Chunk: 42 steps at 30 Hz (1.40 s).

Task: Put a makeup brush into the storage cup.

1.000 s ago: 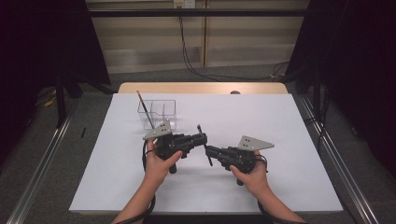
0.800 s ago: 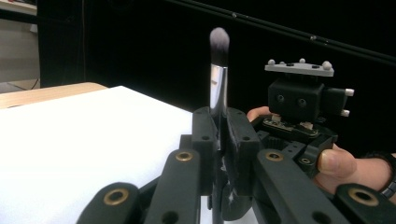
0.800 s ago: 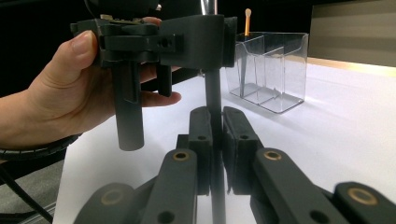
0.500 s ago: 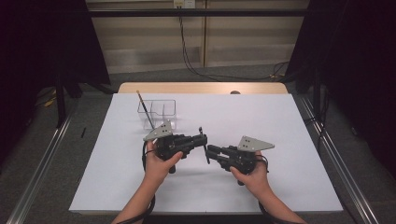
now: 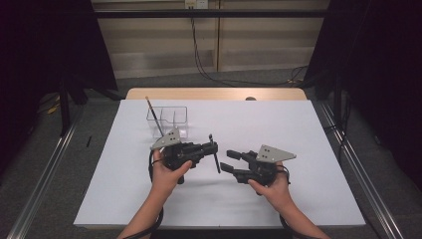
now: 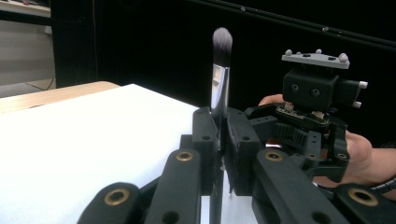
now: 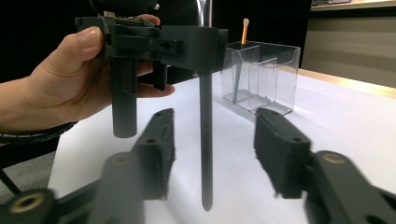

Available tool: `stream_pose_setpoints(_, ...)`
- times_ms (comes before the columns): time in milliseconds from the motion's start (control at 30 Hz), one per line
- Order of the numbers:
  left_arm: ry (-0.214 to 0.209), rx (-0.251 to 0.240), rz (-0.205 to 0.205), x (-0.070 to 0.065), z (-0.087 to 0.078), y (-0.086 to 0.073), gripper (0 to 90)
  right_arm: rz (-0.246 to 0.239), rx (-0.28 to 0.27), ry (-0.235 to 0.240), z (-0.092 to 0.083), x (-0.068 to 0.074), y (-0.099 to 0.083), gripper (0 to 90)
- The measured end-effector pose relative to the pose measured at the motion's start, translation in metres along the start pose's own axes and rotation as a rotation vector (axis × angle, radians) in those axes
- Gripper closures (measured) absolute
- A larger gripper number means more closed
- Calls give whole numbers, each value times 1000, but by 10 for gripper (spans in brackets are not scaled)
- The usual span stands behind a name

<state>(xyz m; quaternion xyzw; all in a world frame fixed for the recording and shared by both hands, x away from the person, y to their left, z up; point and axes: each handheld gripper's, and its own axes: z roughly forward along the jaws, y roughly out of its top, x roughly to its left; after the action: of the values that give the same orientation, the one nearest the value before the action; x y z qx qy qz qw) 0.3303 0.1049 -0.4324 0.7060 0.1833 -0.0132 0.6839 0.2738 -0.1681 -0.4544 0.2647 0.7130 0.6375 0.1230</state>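
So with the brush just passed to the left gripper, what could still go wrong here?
The left gripper pinches the makeup brush upright by its ferrule alone; it could pivot or slip. The right gripper, whose jaws have just been opening, flanks the handle and could knock it while backing off. The clear organizer is narrow, so the drop could miss.

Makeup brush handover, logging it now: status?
Left gripper shut on makeup brush, upright. Right gripper jaws just opening, off the handle. Clear organizer behind, nothing in the way.

I note brush (image 6: 219, 88): shiny metal ferrule, soft bristles, matt dark handle; organiser (image 5: 167, 119) clear glossy plastic; desk (image 5: 298, 129) matt white.
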Motion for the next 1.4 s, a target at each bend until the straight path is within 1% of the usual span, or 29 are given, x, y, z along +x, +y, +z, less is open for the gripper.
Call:
stream_pose_setpoints(67,4,-7,-1,0,-1,1,837,15,10,9,-1,-3,0,406)
stream_pose_setpoints(100,7,-6,5,0,-2,1,837,19,8,11,-2,-4,0,398)
stream_pose_setpoints(167,11,-6,10,0,-3,2,837,21,11,15,-4,-6,0,371)
stream_pose_setpoints(333,18,-8,12,1,-5,2,837,17,13,8,-8,-8,1,264)
stream_pose_setpoints(633,28,0,18,1,-9,3,837,-2,36,1,-12,-11,2,159)
stream_pose_setpoints(933,40,5,23,2,-12,3,837,-11,52,-14,-18,-15,1,95)
stream_pose_setpoints(1133,47,14,33,2,-13,3,837,-21,59,-26,-24,-17,1,78)
stream_pose_setpoints(1400,57,18,36,2,-15,3,837,-28,67,-33,-29,-19,1,53)
